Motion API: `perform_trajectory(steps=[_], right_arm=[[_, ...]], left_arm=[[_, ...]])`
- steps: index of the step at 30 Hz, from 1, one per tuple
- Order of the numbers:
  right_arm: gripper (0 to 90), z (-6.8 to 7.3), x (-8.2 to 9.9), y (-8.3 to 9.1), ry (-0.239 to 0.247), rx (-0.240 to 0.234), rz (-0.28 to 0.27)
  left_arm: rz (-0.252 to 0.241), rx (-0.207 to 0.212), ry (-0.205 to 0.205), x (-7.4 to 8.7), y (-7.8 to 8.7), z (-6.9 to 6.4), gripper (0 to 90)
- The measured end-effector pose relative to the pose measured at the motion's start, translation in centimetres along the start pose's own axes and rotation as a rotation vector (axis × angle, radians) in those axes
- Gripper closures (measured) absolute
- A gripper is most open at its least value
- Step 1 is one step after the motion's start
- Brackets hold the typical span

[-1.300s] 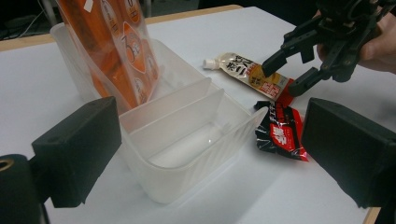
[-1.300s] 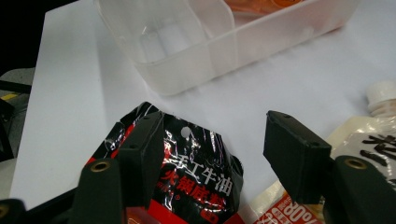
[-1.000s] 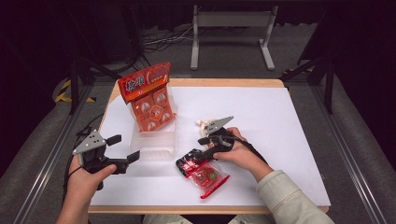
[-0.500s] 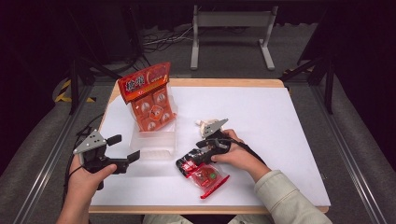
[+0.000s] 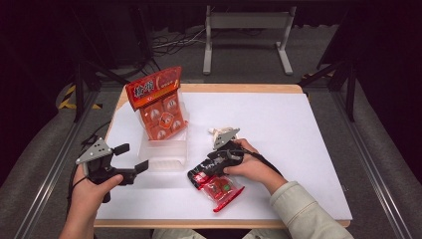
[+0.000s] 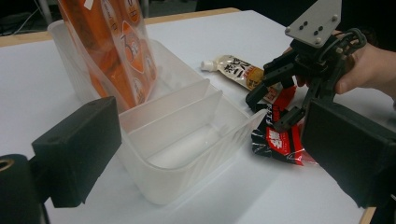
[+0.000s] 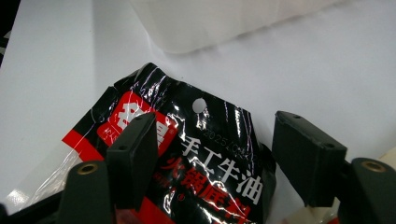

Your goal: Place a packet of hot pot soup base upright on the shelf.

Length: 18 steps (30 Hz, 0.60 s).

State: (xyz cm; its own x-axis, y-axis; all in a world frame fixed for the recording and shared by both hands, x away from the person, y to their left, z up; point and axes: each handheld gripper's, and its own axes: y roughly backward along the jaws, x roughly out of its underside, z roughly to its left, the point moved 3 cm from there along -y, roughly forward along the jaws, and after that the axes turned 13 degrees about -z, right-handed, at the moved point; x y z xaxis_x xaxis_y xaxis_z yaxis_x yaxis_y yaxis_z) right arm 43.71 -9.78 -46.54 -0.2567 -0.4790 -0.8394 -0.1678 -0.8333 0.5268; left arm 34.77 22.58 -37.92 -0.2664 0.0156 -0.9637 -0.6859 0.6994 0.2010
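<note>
Now right gripper (image 5: 198, 174) has tipped down over the red-black packet (image 5: 217, 185), jaws just closing a little, not yet clamped; packet lies at 4 o'clock of the clear bin (image 5: 164, 149). Left gripper (image 5: 132, 159) idle, open. Grasp likely next.

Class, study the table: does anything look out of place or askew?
Yes. The orange packet leans tilted in the divided bin, sticking well above its rim. The black-and-red packet lies crumpled outside the bin between the open right gripper jaws.
</note>
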Motion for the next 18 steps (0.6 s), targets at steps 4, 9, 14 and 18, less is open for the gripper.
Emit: perform_trajectory(steps=[4,9,14,18], right_arm=[[38.4,0.13,-0.06,0.07,0.001,-0.006,0.002],[51.0,0.28,-0.09,0.14,0.048,0.011,0.01],[65.7,0.36,0.08,0.17,0.114,0.055,0.005],[73.7,0.4,0.03,0.27,0.136,0.065,0.012]], left_arm=[[0.002,-0.013,-0.003,-0.04,0.11,0.07,6.1],[-0.007,-0.017,-0.001,-0.14,0.32,0.16,6.1],[-0.008,-0.02,-0.004,-0.13,0.32,0.17,6.1],[-0.009,-0.023,-0.001,-0.17,0.43,0.22,6.1]])
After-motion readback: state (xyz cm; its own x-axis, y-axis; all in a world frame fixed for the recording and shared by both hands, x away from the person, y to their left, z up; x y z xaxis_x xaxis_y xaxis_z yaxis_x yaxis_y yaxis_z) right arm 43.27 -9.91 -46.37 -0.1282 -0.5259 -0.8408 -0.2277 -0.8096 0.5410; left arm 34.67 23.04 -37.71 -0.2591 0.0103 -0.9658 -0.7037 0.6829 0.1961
